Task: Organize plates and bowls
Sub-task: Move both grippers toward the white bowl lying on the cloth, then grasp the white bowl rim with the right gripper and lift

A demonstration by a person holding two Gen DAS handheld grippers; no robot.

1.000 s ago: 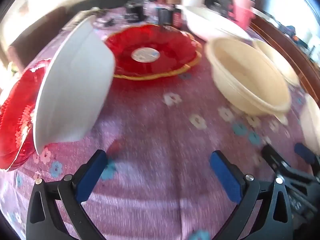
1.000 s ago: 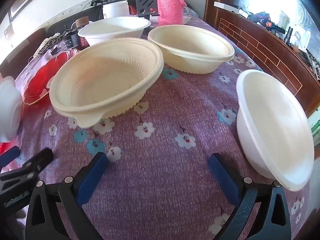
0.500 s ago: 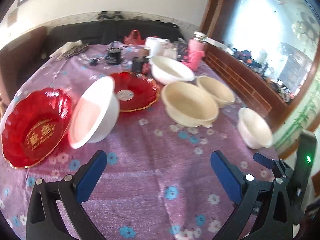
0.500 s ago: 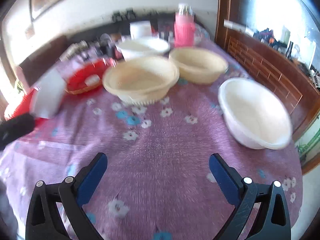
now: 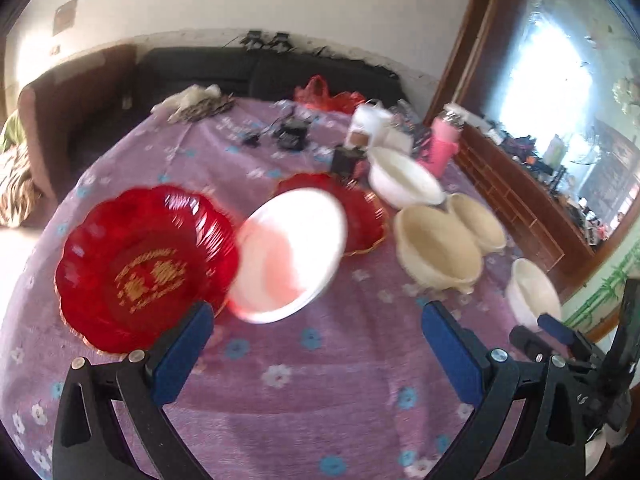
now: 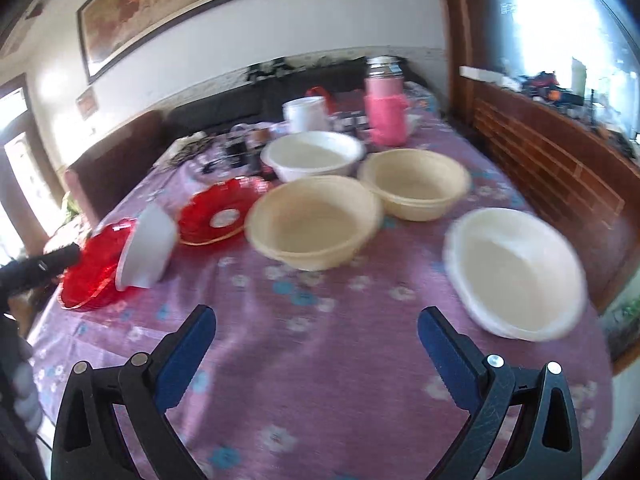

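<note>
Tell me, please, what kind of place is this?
Most likely a living or dining room in a home. A table under a purple flowered tablecloth holds household bowls and plates, a dark sofa stands behind it, and a framed picture hangs on the wall.

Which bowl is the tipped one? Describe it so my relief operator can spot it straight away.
Start at the purple flowered tablecloth and look to its left side, where two red scalloped plates sit. The white bowl between them is the one: it leans on its side against the nearer red plate, while every other bowl sits upright.
</note>
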